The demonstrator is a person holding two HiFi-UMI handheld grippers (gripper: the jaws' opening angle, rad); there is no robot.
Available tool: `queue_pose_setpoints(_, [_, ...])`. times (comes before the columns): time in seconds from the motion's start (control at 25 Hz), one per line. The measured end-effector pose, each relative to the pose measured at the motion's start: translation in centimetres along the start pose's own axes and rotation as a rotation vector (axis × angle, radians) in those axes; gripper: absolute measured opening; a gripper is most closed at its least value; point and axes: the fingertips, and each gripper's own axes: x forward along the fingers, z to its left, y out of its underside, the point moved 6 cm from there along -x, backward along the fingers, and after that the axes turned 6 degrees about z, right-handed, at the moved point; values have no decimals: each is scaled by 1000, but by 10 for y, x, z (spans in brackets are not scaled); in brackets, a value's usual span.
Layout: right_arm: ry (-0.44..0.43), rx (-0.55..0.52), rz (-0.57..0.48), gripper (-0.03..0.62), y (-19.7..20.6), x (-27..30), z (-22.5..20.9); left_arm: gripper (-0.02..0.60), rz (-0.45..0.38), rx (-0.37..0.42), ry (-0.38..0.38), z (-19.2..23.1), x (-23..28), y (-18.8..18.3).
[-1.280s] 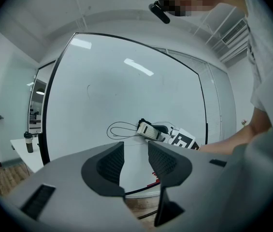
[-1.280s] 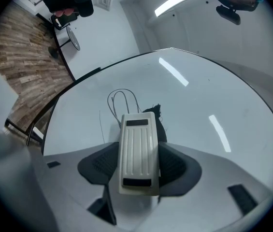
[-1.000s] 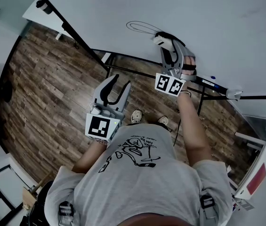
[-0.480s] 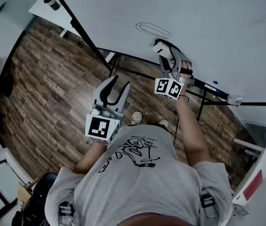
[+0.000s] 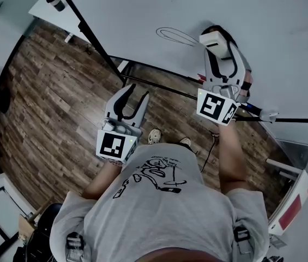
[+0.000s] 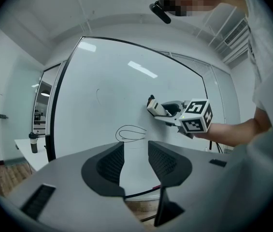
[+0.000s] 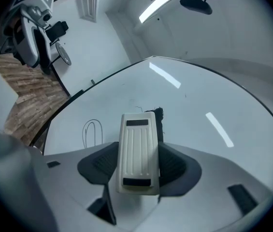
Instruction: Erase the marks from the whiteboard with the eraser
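The whiteboard (image 5: 284, 31) bears a thin black loop mark (image 5: 176, 35). That loop mark (image 6: 130, 132) also shows in the left gripper view, with a faint curved stroke (image 6: 97, 94) higher up. My right gripper (image 5: 222, 51) is shut on the white eraser (image 5: 213, 40), whose far end is at the board, right of the loop. In the right gripper view the eraser (image 7: 137, 151) sits between both pads, black felt on its right side, with the loop mark (image 7: 92, 132) to its left. My left gripper (image 5: 127, 103) hangs over the floor, open and holding nothing; the left gripper (image 6: 134, 161) points at the board.
The board's dark stand bars (image 5: 159, 86) run below it, over a wooden floor (image 5: 50, 91). A marker (image 5: 252, 109) lies on the board's ledge at right. A white table with a cup (image 5: 53, 0) stands at the far left. The person's shoes (image 5: 155, 136) are near the stand.
The right gripper has carried the eraser up the board and to the right, from just beside the loop's end to farther from it. The left gripper has stayed put.
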Motion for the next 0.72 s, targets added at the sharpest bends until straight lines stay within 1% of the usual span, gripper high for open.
queue_pose_setpoints(0.16, [38, -40, -25, 258, -16, 6, -13, 167, -2, -1, 10, 3, 5, -1])
queue_pose_setpoints(0.24, [26, -60, -9, 258, -15, 15, -9, 167, 7, -9, 12, 4, 7, -1])
queue_pose_setpoints(0.32, [1, -85, 28, 258, -9, 26, -1, 167, 4, -3, 9, 6, 8, -1])
queue_pose_setpoints(0.4, [-6, -106, 50, 258, -6, 32, 4, 167, -1, -1, 7, 9, 8, -1])
queue_pose_setpoints(0.72, [36, -117, 49, 256, -5, 31, 6, 167, -6, 3, 5, 12, 11, -2])
